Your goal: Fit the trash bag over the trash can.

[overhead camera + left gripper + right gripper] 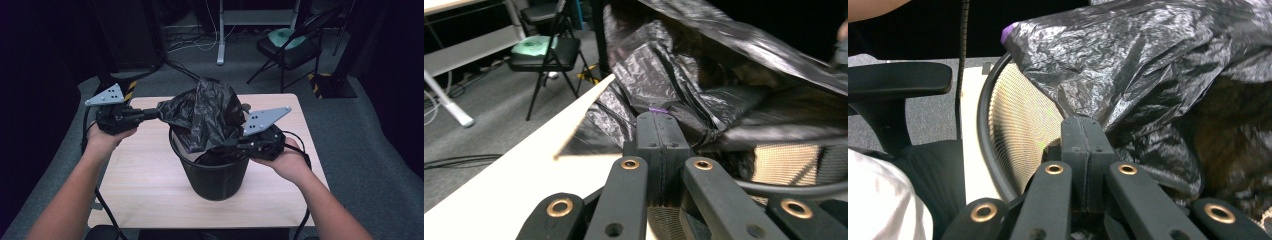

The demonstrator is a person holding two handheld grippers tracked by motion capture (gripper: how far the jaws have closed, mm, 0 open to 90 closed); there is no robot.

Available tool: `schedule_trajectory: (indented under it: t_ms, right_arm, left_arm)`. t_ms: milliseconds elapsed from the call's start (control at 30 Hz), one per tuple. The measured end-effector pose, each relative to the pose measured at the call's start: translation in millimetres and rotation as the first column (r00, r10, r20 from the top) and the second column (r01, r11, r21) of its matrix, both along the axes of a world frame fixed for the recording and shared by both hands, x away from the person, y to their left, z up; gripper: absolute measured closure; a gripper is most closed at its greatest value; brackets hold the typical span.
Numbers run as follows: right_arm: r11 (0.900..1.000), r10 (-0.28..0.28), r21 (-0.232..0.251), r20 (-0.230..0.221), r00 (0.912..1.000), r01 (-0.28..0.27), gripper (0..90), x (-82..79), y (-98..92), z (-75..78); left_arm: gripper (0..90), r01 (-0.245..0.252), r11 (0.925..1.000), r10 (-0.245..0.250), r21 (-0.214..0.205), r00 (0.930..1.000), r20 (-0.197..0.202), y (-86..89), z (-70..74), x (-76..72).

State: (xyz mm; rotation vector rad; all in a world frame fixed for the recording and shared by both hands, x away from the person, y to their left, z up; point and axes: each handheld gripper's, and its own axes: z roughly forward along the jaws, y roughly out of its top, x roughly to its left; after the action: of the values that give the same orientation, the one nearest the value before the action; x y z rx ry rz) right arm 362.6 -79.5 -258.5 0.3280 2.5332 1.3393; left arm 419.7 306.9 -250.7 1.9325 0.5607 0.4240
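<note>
**A:** What does the bag look like from where you stand?

**B:** The black plastic bag point(210, 112) is thin, glossy and heavily crinkled. It billows up between my two tongs and drapes over the far rim of the mesh bin point(215, 177). My left tongs point(155, 114) are clamped tight on a gathered fold at the bag's left edge. In the left gripper view that fold bunches right at the closed tips, with a small purple mark point(658, 108) on the plastic there.

**A:** And the right side?

**B:** My right tongs point(231, 145) are pinched shut on the bag's right edge, just over the bin's rim. In the right gripper view the film spills up and to the right of the tips, and the bin's gold-looking mesh wall point(1023, 125) shows just to their left.

**A:** How much room do you have?

**B:** The bin stands on the bench point(145, 180) between my hands, toward the near edge. Bare benchtop lies below my left tongs and in front of the bin. Beyond the far edge is grey floor, with a folding chair point(287, 47) well past my right tongs.
</note>
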Motion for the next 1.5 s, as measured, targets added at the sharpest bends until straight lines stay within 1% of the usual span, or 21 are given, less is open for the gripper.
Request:
schedule_trajectory:
  t_ms: [33,67,200,300,400,500,533,600,667,733,833,933,1033,1167,1267,1300,1333,1367,1400,1433,1500]
  right_arm:
    - [1.0000,-0.003,0.003,0.000,1.0000,0.003,89.6,-4.6,-5.3,-0.9]
    - [1.0000,-0.003,0.003,0.000,1.0000,0.003,89.6,-4.6,-5.3,-0.9]
    - [1.0000,-0.004,0.007,0.000,1.0000,0.004,89.6,-11.7,-13.2,-4.8]
    - [0.9998,-0.006,0.019,-0.005,1.0000,0.006,89.6,-17.2,-20.3,-6.0]
    - [0.9996,-0.005,0.028,-0.008,1.0000,0.006,89.6,-22.3,-27.0,-6.4]
    - [0.9996,-0.008,0.028,-0.016,0.9998,0.009,89.6,-27.1,-32.1,-8.1]
    - [0.9996,-0.009,0.027,-0.016,0.9998,0.010,89.6,-28.2,-33.4,-8.8]
    - [0.9993,-0.010,0.035,-0.021,0.9997,0.011,89.6,-32.0,-38.0,-13.0]
    - [0.9992,-0.012,0.038,-0.028,0.9995,0.013,89.6,-33.5,-41.2,-17.6]
    - [0.9987,-0.020,0.046,-0.044,0.9988,0.022,89.6,-33.4,-46.3,-25.2]
    - [0.9980,-0.030,0.054,-0.058,0.9979,0.033,89.6,-32.0,-49.1,-29.2]
    - [0.9975,-0.031,0.061,-0.077,0.9965,0.036,89.6,-29.3,-50.1,-35.6]
    - [0.9980,-0.025,0.056,-0.087,0.9959,0.030,89.6,-27.2,-48.2,-41.8]
    - [0.9983,-0.026,0.049,-0.096,0.9951,0.030,89.6,-24.6,-47.5,-47.4]
    - [0.9981,-0.028,0.053,-0.099,0.9947,0.033,89.6,-24.5,-48.3,-47.2]
    - [0.9979,-0.028,0.056,-0.102,0.9944,0.034,89.5,-24.8,-48.5,-46.6]
    - [0.9978,-0.027,0.058,-0.105,0.9941,0.034,89.5,-25.0,-48.9,-46.2]
    - [0.9976,-0.027,0.061,-0.103,0.9943,0.033,89.4,-25.2,-49.8,-45.4]
    - [0.9976,-0.027,0.061,-0.103,0.9943,0.033,89.4,-25.2,-49.8,-45.4]
    - [0.9973,-0.026,0.066,-0.104,0.9942,0.032,89.3,-25.4,-50.4,-44.9]
    - [0.9962,-0.025,0.080,-0.108,0.9938,0.034,82.6,-25.8,-52.6,-43.1]
  left_arm:
    - [89.9,-0.016,0.9999,0.016,-0.004,0.9999,-0.001,2.6,2.1,3.1]
    - [89.9,-0.016,0.9999,0.016,-0.004,0.9999,-0.001,2.6,2.1,3.1]
    - [89.9,-0.050,0.9987,0.050,-0.008,0.9987,-0.002,7.6,6.7,8.9]
    - [89.9,-0.076,0.9971,0.076,-0.007,0.9971,0.001,11.2,11.3,13.9]
    - [89.9,-0.090,0.9959,0.090,-0.008,0.9960,0.000,12.3,14.5,18.6]
    - [89.9,-0.107,0.9943,0.107,0.003,0.9943,-0.001,10.8,15.6,25.3]
    - [89.9,-0.110,0.9939,0.110,0.007,0.9939,-0.008,10.2,14.6,27.8]
    - [89.9,-0.116,0.9929,0.117,0.025,0.9929,-0.023,7.9,8.7,33.9]
    - [89.9,-0.121,0.9919,0.122,0.038,0.9915,-0.043,5.7,-0.4,39.1]
    - [89.9,-0.123,0.9916,0.125,0.041,0.9900,-0.065,4.7,-10.1,43.9]
    - [89.9,-0.118,0.9920,0.122,0.046,0.9876,-0.099,2.5,-23.6,49.2]
    - [89.8,-0.109,0.9925,0.115,0.056,0.9864,-0.117,-1.0,-33.7,52.5]
    - [89.9,-0.105,0.9923,0.112,0.066,0.9852,-0.130,-4.1,-40.8,56.2]
    - [89.8,-0.100,0.9929,0.108,0.065,0.9829,-0.149,-5.8,-48.4,60.4]
    - [89.6,-0.102,0.9936,0.108,0.048,0.9840,-0.142,-5.0,-47.5,58.5]
    - [87.2,-0.108,0.9936,0.111,0.034,0.9841,-0.139,-3.5,-45.5,57.2]
    - [80.2,-0.111,0.9937,0.112,0.015,0.9835,-0.142,-1.4,-43.0,56.0]
    - [70.3,-0.114,0.9935,0.113,0.004,0.9835,-0.141,0.4,-40.9,54.7]
    - [70.3,-0.116,0.9932,0.114,-0.010,0.9832,-0.143,2.9,-37.9,52.5]
    - [66.6,-0.113,0.9934,0.108,-0.022,0.9836,-0.144,6.0,-34.2,48.9]
    - [58.9,-0.117,0.9928,0.112,-0.025,0.9843,-0.136,10.1,-28.0,41.2]
